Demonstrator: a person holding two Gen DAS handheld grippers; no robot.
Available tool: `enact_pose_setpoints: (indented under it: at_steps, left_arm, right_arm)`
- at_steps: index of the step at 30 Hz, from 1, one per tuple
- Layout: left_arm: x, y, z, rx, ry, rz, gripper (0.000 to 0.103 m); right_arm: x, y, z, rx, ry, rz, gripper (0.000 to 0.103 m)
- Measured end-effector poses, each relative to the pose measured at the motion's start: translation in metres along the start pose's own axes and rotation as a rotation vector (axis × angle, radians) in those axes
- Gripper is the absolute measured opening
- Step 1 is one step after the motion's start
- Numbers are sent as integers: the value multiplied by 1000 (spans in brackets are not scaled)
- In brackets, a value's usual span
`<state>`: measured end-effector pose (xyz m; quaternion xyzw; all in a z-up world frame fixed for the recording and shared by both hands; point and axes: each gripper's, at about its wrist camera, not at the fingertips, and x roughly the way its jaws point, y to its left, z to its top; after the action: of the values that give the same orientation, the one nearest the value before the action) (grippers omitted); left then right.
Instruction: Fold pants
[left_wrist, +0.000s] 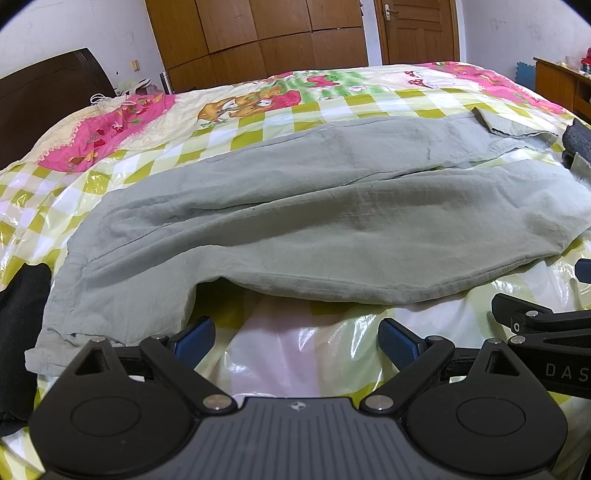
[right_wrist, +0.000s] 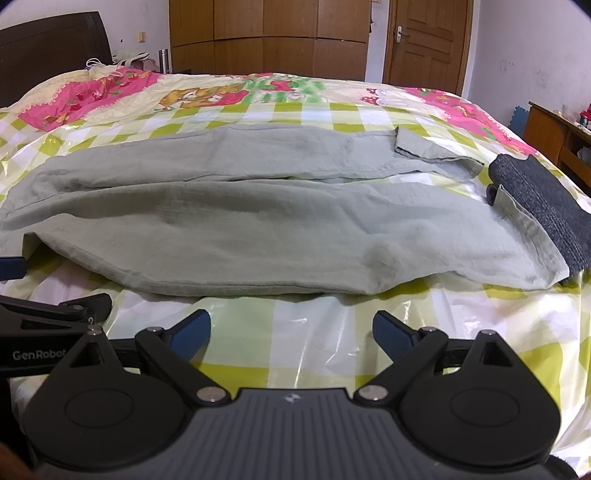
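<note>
The far leg end of the pale sage-green crinkled cotton pants (right_wrist: 229, 206) is flipped back on itself, so its hem reads poorly from here, and a shadowed hollow under the near edge hides whatever sits beneath. A dark grey ribbed knit cloth (right_wrist: 546, 206) is tucked partly under the pants' right end and runs off past the frame edge. A black fabric lump (left_wrist: 22, 325), cut off, sits just left of the left gripper (left_wrist: 295, 341).

Left gripper hovers spread wide, blue pads apart, gripping nothing, the pants just ahead of it. Right gripper (right_wrist: 291, 332) likewise gaping and empty, the pants lying crosswise straight ahead. Each gripper's linkage pokes into the other's view at the side.

Underneath is a glossy clear plastic sheet (right_wrist: 306, 332) over a green-and-white checked bedspread with pink cartoon prints (right_wrist: 207, 96). Beyond: a dark wooden headboard (right_wrist: 51, 37), a brown wooden wardrobe (right_wrist: 269, 37), and a wooden door (right_wrist: 424, 40).
</note>
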<state>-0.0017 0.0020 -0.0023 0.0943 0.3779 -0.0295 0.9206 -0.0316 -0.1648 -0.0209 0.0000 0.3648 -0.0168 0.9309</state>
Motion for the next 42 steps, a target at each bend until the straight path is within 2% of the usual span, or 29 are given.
enact_pose_setpoints:
  at_steps: [3,7,12,15,18,21,24,27,28,30,32,34,36,40,42]
  left_arm:
    - [-1,2,3,0,-5,-1,103]
    - [-14,25,16,-21,-54,3,103]
    - [-37,94,25,-40,-118,75,103]
    - [-28,142,16,-27,-91,153,103]
    - [-2,179,2,-21,-15,221,103]
    - [20,202,-11,-38,41,234,103]
    - [35,213,-22,-16,86,235,103]
    - [39,218,-36,22,104,248,103]
    - [35,222,-38,34,98,247,103]
    - [32,228,-41,60,97,275,103]
    - [33,239,-43,62,120,320,103]
    - [34,257,-48,-4,142,286,103]
    - [33,267,-51,-34,151,287,103]
    - [24,263,-51,-19,154,309,103]
    - [17,256,-49,10,141,322,103]
  right_arm:
    - [0,1,1,-7,-3,2,94]
    - [-8,4,10,-21,-30,40,92]
    - [-18,33,28,-123,-92,122,92]
    - [-18,63,39,-217,-118,201,92]
    - [-8,94,50,-322,-112,283,92]
    - [11,119,59,-392,-82,334,91]
    - [29,136,67,-457,-53,347,91]
    - [44,152,66,-513,25,405,90]
    - [46,156,63,-526,54,428,85]
    - [48,164,56,-547,129,474,83]
    - [46,173,48,-575,163,504,81]
    - [39,181,43,-605,181,530,71]
    - [35,187,43,-592,225,575,63]
    - [31,193,40,-573,281,643,62]
    - [30,197,40,-554,294,643,62]
